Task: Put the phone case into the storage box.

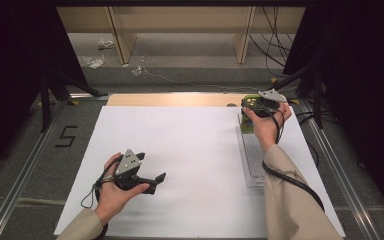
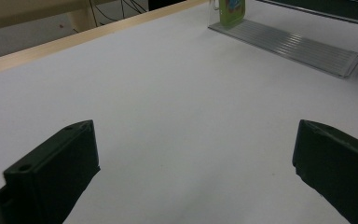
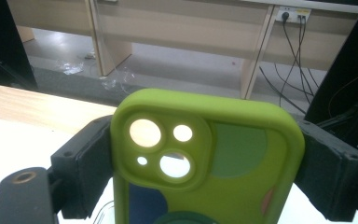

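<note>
My right gripper (image 1: 258, 106) is at the far right of the white sheet, shut on a lime-green phone case (image 1: 251, 101). In the right gripper view the case (image 3: 205, 154) stands upright with its camera cut-outs at upper left, and both black jaws of the gripper (image 3: 205, 177) press on its sides. The case's lower end is at the far end of a clear ribbed plastic stand (image 1: 252, 160). My left gripper (image 1: 151, 167) rests low over the near left of the sheet. Its jaws (image 2: 196, 172) are wide open with nothing between them.
A white sheet (image 1: 190, 150) covers the table, with a wooden edge (image 1: 170, 99) at the back. Metal rails run along both sides. Beyond the table are shelving legs, cables and litter on the floor. From the left gripper view the stand (image 2: 298, 46) and case (image 2: 231, 10) lie far ahead.
</note>
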`<state>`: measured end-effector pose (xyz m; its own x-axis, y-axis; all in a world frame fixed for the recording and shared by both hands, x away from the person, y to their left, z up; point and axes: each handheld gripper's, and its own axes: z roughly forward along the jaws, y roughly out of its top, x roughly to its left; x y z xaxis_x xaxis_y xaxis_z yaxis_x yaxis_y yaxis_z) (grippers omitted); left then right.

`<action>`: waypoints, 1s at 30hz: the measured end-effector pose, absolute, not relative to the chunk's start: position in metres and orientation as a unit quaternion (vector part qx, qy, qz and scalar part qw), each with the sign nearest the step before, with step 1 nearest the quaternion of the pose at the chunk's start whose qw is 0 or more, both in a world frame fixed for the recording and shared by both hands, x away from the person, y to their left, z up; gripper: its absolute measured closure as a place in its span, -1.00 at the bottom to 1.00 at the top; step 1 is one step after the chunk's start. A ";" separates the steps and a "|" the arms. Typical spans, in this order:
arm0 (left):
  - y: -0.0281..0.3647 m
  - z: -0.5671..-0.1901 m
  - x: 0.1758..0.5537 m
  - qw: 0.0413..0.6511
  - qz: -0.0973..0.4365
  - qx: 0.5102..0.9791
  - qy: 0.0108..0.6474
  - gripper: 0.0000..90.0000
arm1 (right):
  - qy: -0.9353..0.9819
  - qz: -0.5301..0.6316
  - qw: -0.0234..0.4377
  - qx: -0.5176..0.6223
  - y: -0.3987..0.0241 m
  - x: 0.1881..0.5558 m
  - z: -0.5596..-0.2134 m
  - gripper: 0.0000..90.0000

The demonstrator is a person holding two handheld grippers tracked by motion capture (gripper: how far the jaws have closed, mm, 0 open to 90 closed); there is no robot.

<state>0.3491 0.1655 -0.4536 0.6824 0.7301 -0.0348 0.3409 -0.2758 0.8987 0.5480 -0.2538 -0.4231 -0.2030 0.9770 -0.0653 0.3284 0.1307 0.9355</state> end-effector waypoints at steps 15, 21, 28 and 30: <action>0.166 -0.453 0.349 0.493 0.198 0.774 0.346 -1.00 | 0.647 0.428 0.376 0.507 -0.254 0.549 -0.425 -0.73; 0.166 -0.453 0.349 0.492 0.198 0.774 0.346 -1.00 | 0.648 0.427 0.373 0.508 -0.254 0.550 -0.426 -0.79; 0.166 -0.453 0.349 0.492 0.198 0.774 0.346 -1.00 | 0.647 0.427 0.374 0.509 -0.255 0.549 -0.426 -0.81; 0.166 -0.453 0.349 0.492 0.198 0.774 0.346 -1.00 | 0.647 0.425 0.376 0.509 -0.256 0.549 -0.425 -0.83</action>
